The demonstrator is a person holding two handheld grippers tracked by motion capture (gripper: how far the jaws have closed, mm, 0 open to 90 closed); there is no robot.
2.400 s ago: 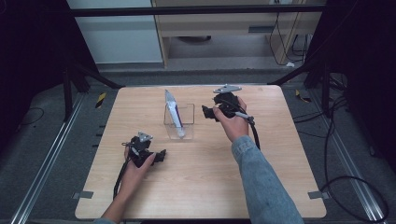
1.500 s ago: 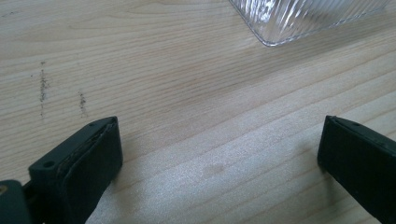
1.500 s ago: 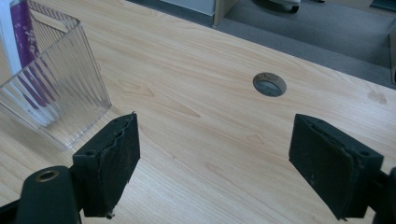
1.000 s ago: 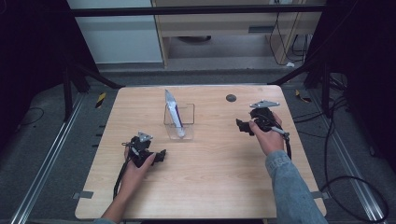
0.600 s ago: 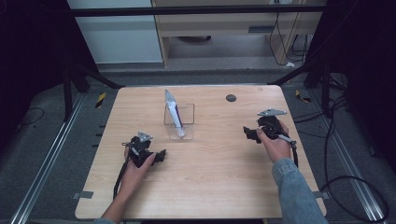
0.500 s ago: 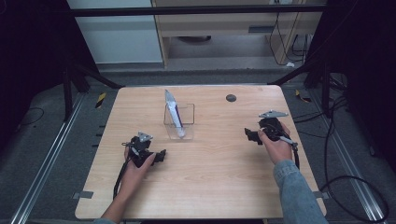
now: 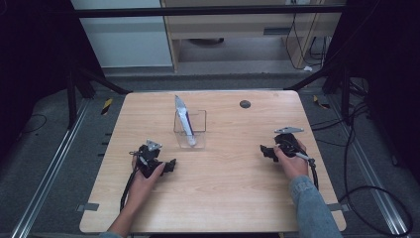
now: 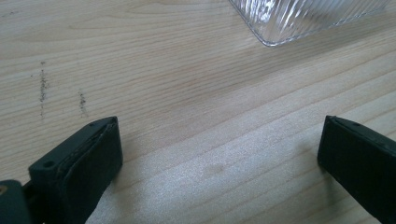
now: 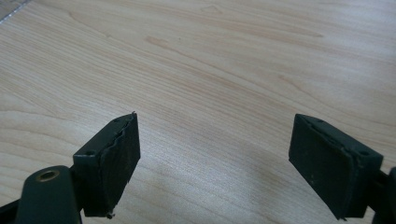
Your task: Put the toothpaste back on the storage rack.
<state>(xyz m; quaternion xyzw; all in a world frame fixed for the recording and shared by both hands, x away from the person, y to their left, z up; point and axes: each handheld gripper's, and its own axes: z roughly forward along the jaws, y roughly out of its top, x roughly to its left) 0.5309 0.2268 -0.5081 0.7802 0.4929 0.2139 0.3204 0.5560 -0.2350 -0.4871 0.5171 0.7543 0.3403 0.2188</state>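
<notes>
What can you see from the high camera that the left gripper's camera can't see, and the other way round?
The high view takes in the whole scene: the right gripper in its hand, the tube standing tilted in the clear box, and a small dark disc on the far part of the table. The left gripper view gives a close look at the ribbed bottom corner of the box and faint dark smudges on the wood. Both show the left gripper, open and empty, the box, and the wooden table.
</notes>
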